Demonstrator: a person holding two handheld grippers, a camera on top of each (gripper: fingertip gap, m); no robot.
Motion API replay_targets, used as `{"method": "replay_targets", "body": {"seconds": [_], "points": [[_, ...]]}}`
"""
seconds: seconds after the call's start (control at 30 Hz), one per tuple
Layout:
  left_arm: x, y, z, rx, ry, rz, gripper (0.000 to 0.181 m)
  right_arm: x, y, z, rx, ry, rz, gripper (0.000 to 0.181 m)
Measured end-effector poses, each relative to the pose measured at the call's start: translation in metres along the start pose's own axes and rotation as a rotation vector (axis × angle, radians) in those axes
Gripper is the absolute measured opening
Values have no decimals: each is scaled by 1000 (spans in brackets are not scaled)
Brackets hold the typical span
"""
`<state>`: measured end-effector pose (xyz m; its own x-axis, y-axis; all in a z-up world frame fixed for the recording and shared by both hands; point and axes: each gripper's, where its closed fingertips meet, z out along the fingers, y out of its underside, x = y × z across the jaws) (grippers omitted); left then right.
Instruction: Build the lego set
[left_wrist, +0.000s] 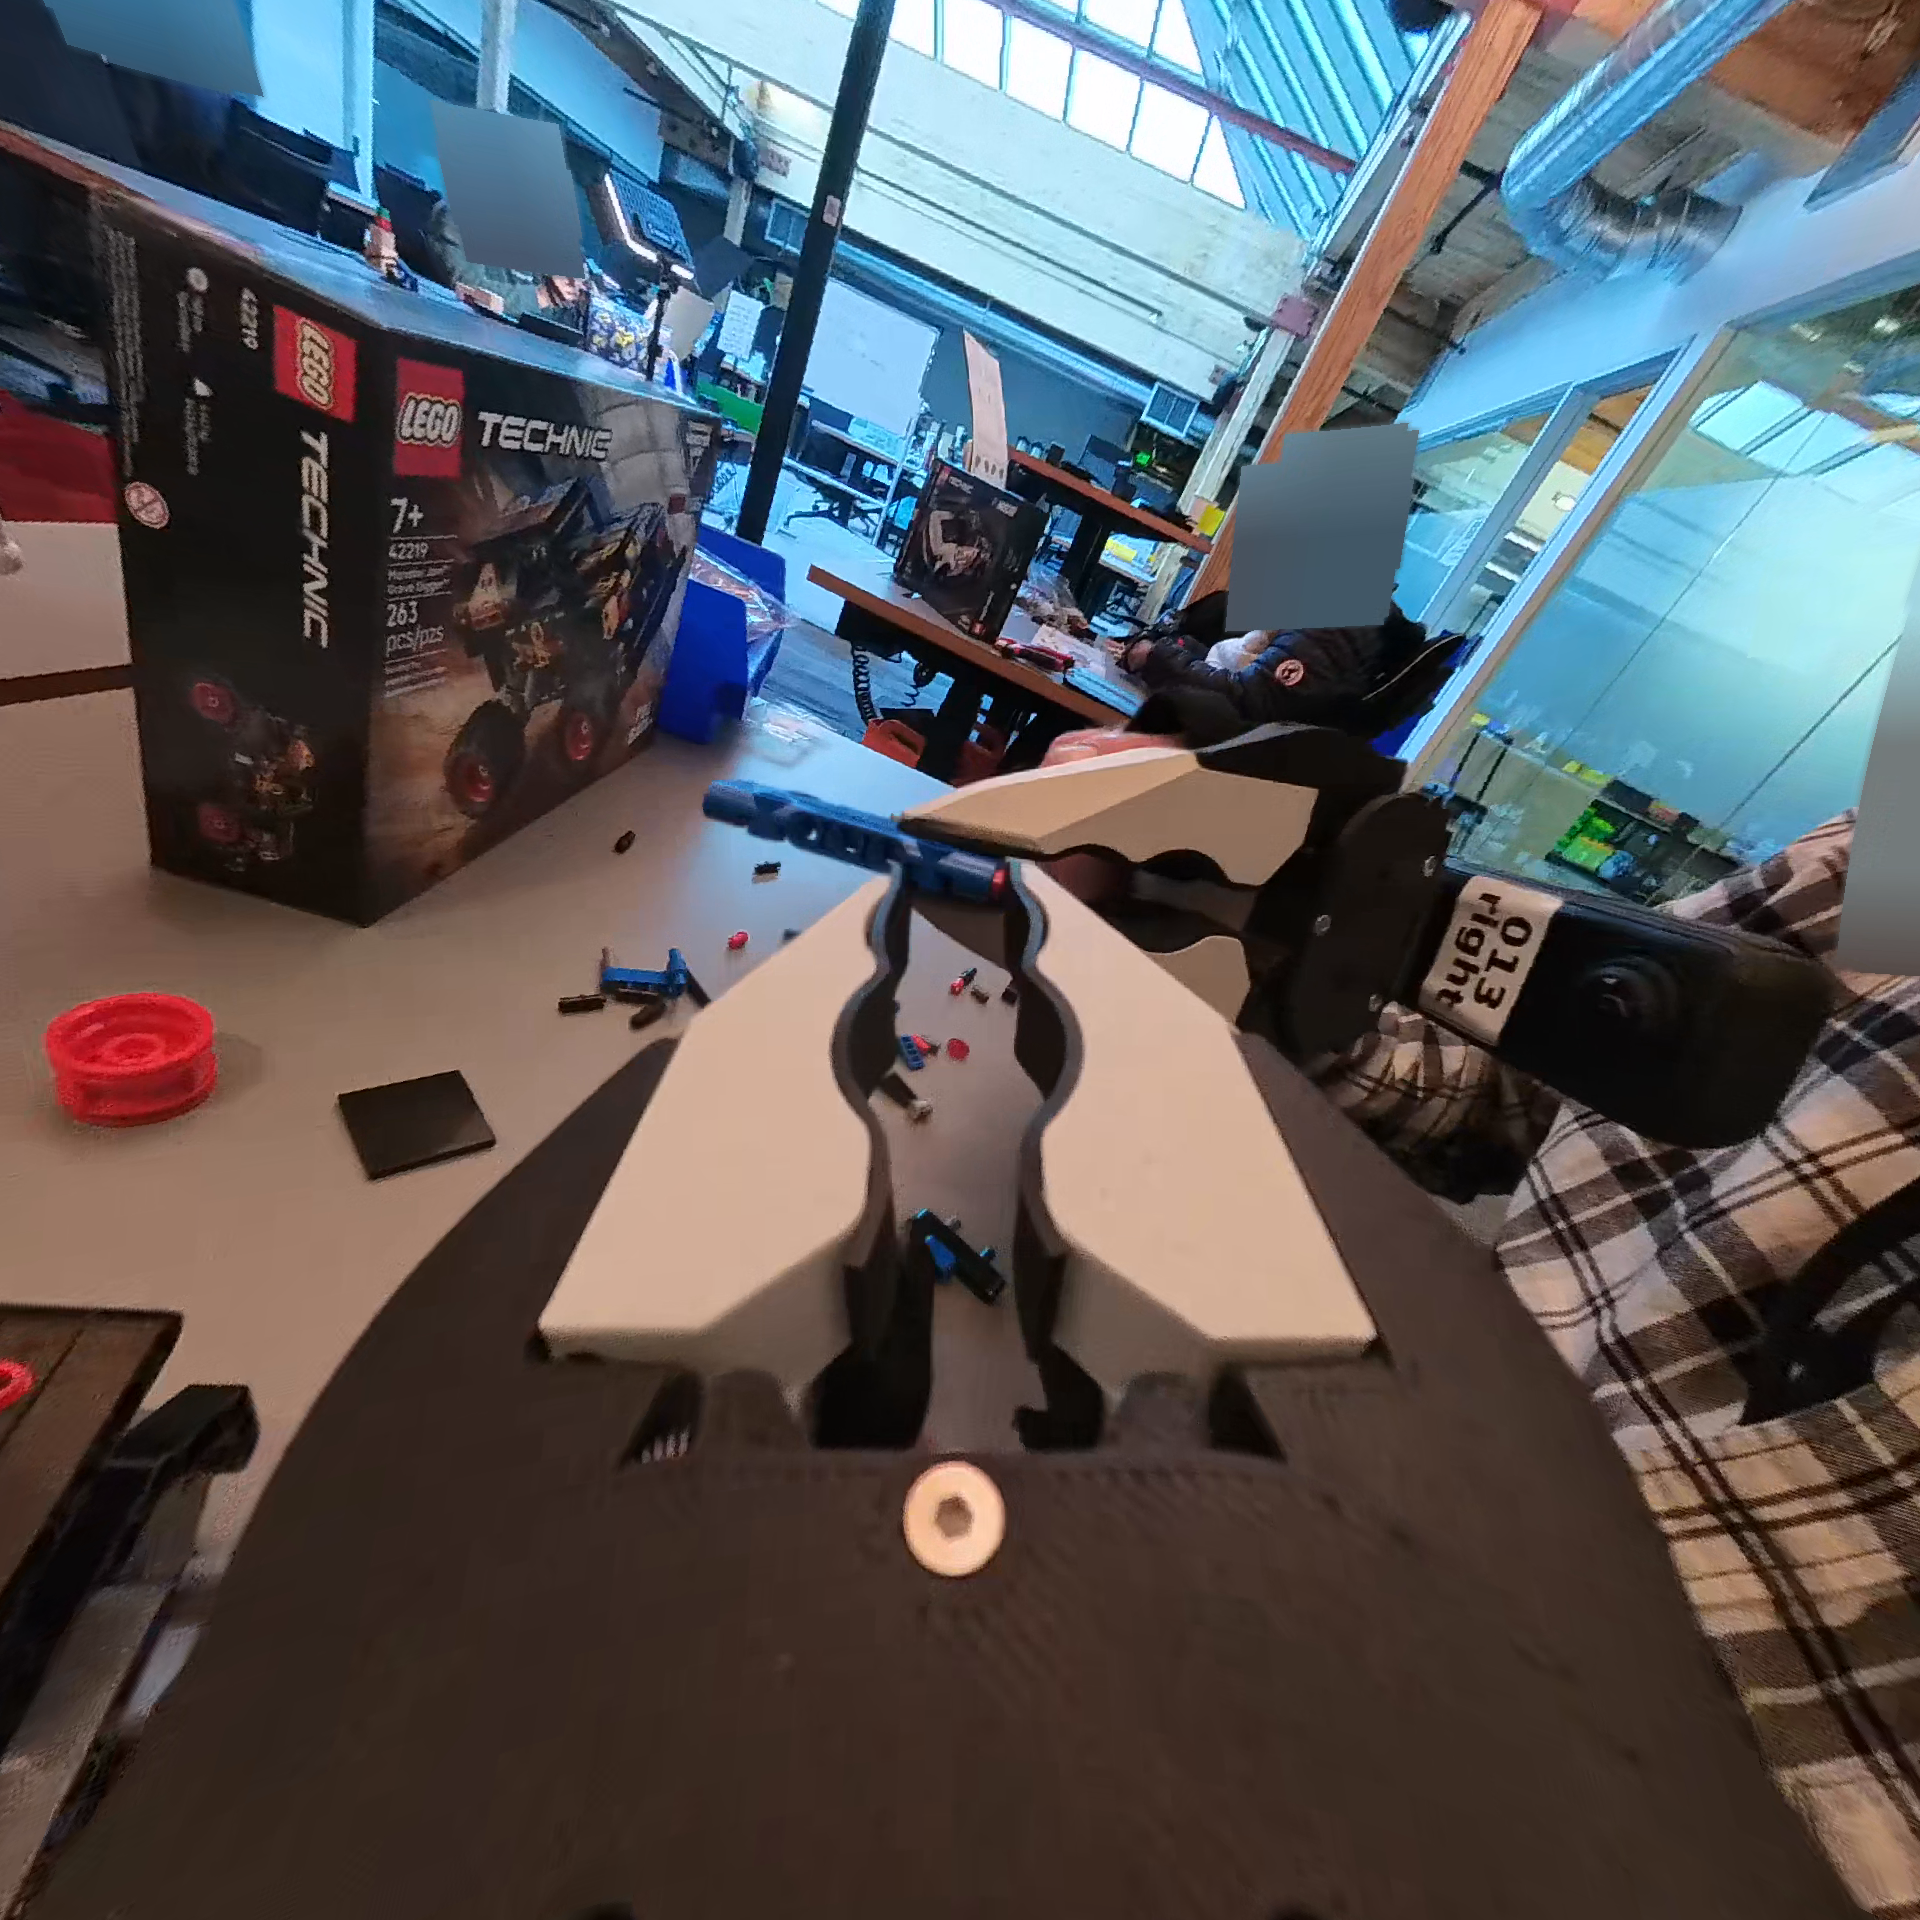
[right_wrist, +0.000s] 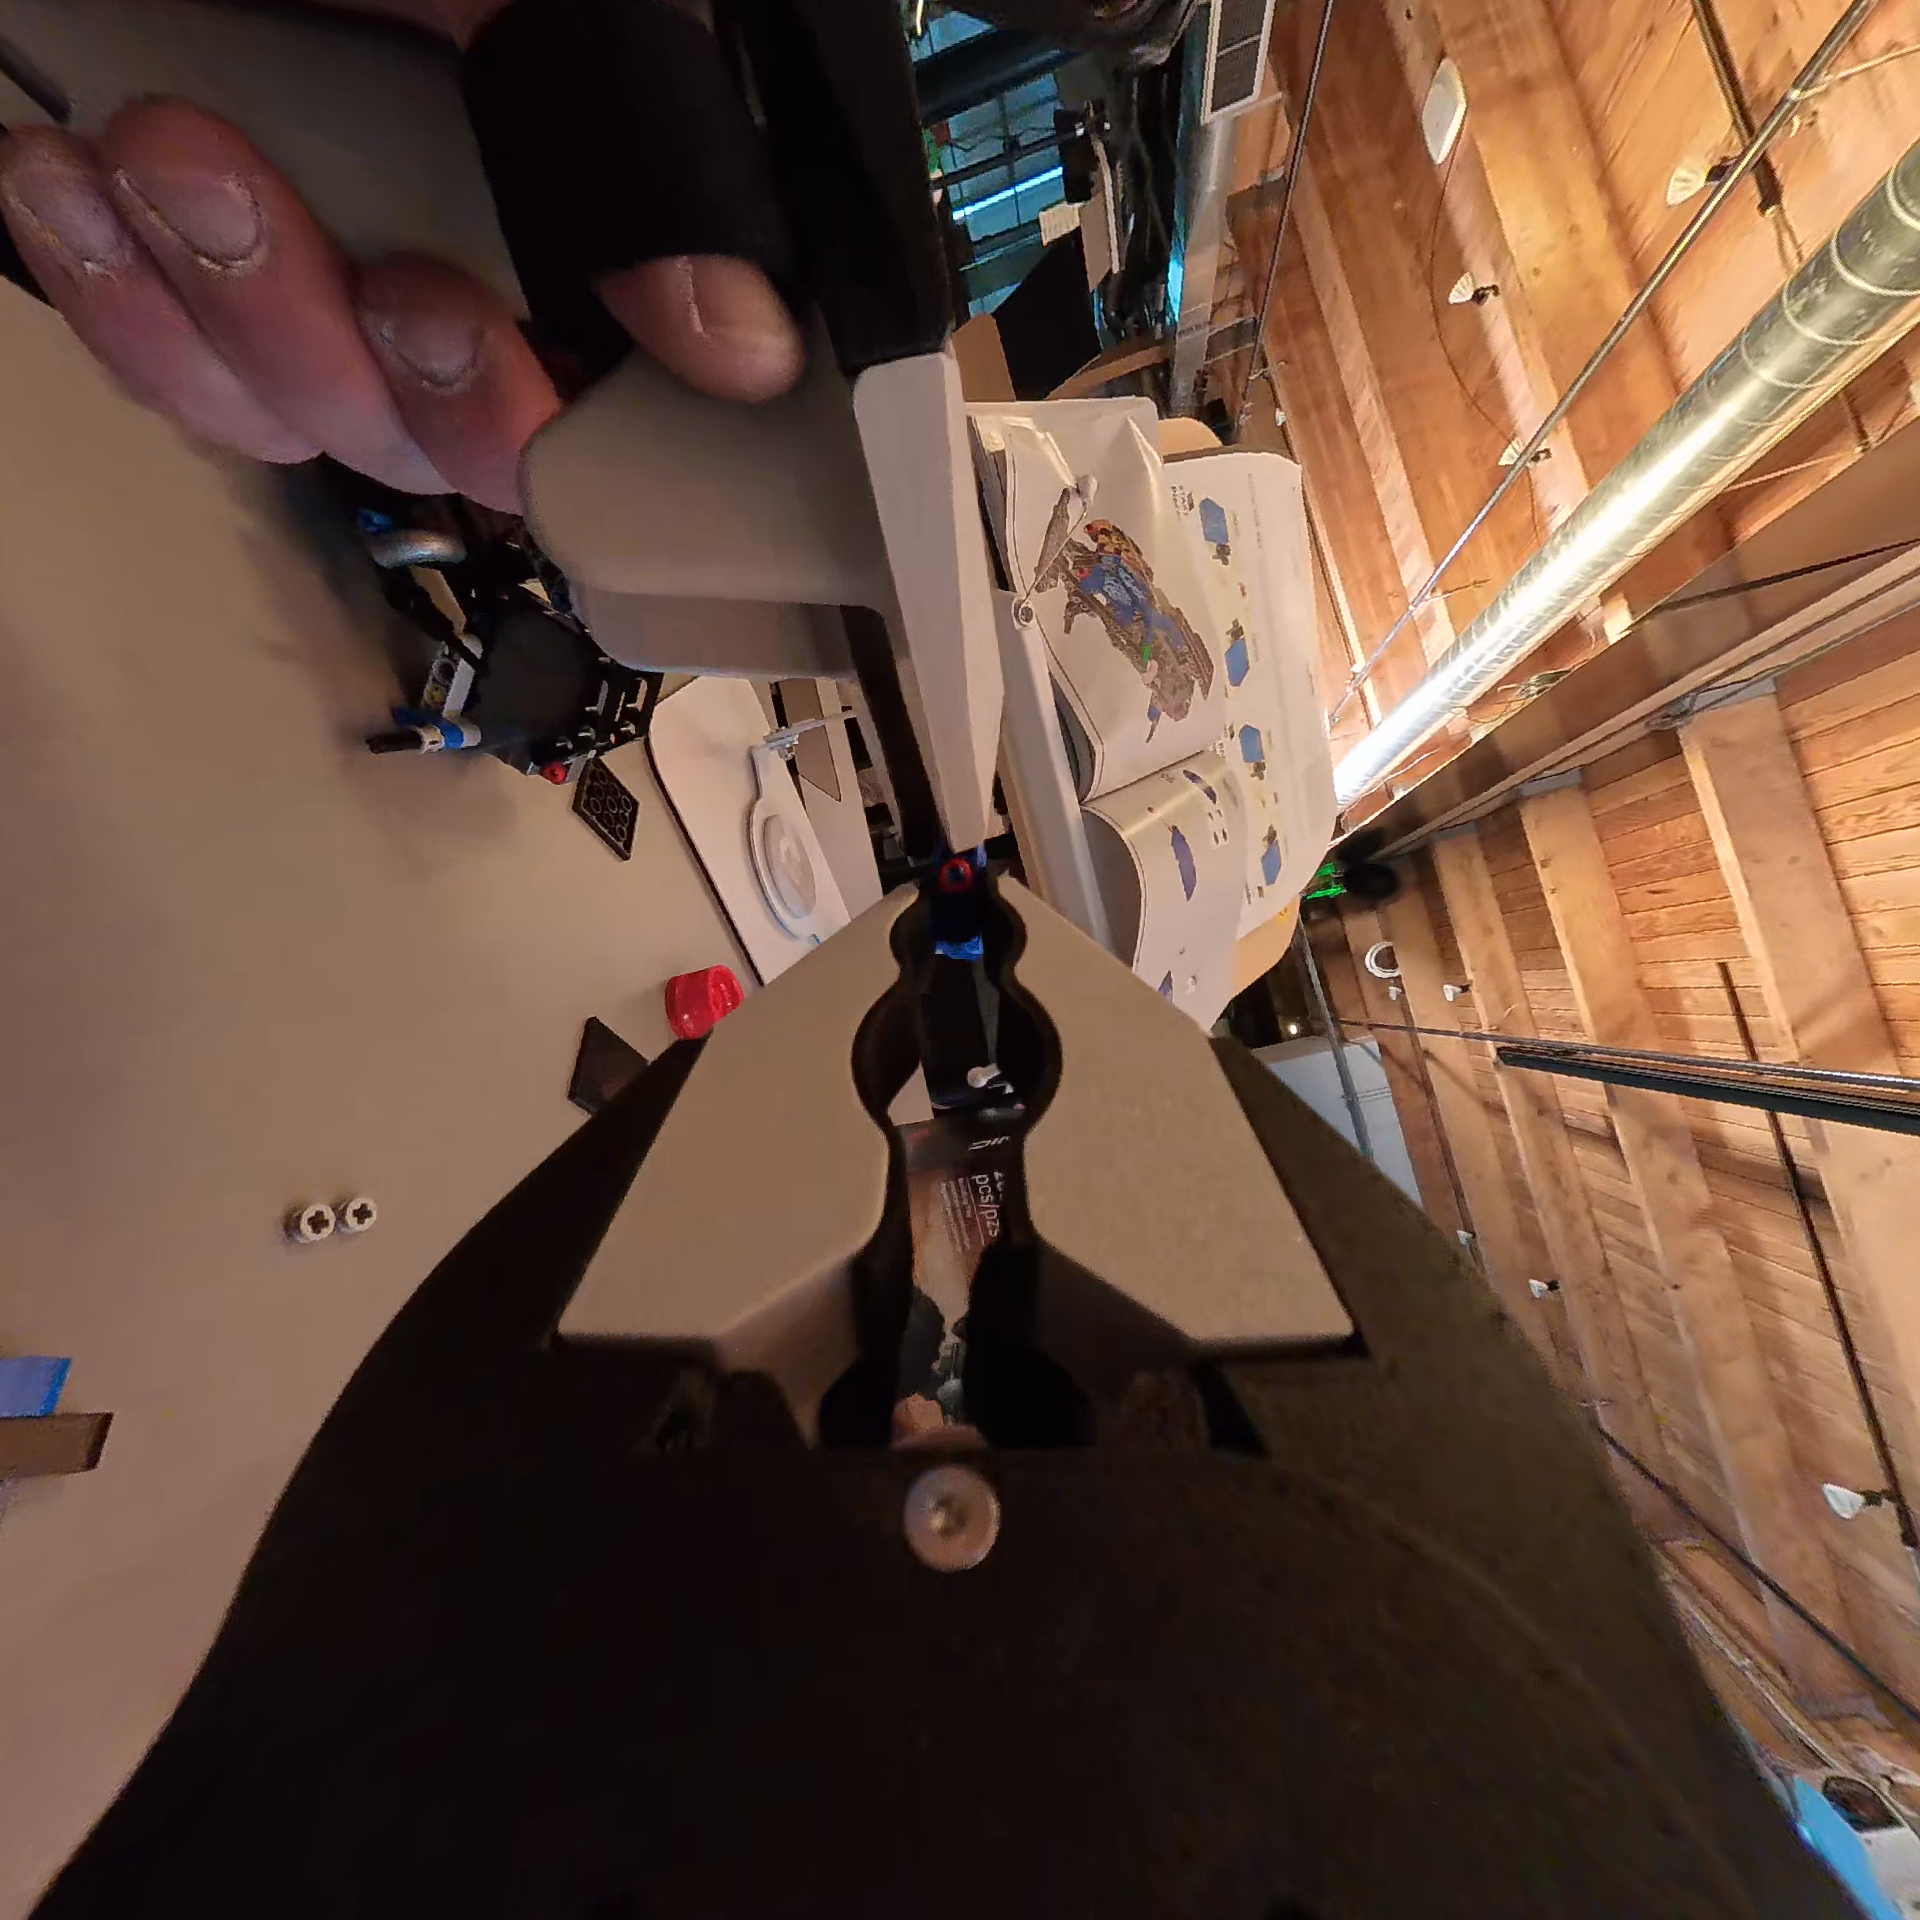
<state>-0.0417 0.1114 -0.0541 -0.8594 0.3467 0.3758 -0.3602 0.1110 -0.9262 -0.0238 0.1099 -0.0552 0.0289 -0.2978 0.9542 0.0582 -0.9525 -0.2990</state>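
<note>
The left gripper (left_wrist: 951, 878) has its fingers clamped on a blue lego piece (left_wrist: 831, 826) held in the air above the surface (left_wrist: 260, 1226). The piece sticks out to the left of the fingertips, roughly level. The right gripper (left_wrist: 914, 821) comes in from the right and its fingers meet the same piece at the near end, just above the left fingertips.

The right wrist view is rolled on its side. There the right gripper (right_wrist: 958, 883) is closed on the blue piece (right_wrist: 958, 914), which shows a red pin end (right_wrist: 952, 876) at the tips. The left gripper's pale fingers (right_wrist: 925, 582) cross in from above, touching the piece from the other side, and a hand (right_wrist: 312, 312) grips that tool.

Only the left view shows the loose parts: one red wheel hub (left_wrist: 130, 1058) at the left, one black square tile (left_wrist: 416, 1122) beside it, and a scatter of small blue, black and red bits (left_wrist: 644, 982) under the fingers; too small to count surely. Behind them stands one lego box (left_wrist: 395, 623).

Only the right view shows one partly built black model (right_wrist: 520, 665) on the surface (right_wrist: 208, 987), two small white pins (right_wrist: 327, 1218) side by side, one red part (right_wrist: 704, 1000), and an open instruction booklet (right_wrist: 1174, 675) farther off.
</note>
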Motion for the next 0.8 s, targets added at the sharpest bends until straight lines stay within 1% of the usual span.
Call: {"method": "replay_targets", "body": {"seconds": [0.2,0.33,0.4,0.43,0.53,0.63,0.8], "points": [[4,0,-1,7,43,-4,15,1,-3,-2,31,-3,16,6],[5,-1,-2,18,59,-39,17,1,-3,-3,30,10,-6,6],[9,-1,0,17,97,-89,31,1,-3,-3,27,8,-18,5],[9,0,1,18,105,-105,34,0,-4,-3,27,7,-32,5],[5,1,-1,23,105,-122,19,-2,-8,-5,43,9,-52,5],[4,2,-1,19,106,-127,18,-3,-8,-5,46,1,-49,6],[5,1,-3,25,118,-134,17,-4,-11,-6,104,-49,83,10]]}}
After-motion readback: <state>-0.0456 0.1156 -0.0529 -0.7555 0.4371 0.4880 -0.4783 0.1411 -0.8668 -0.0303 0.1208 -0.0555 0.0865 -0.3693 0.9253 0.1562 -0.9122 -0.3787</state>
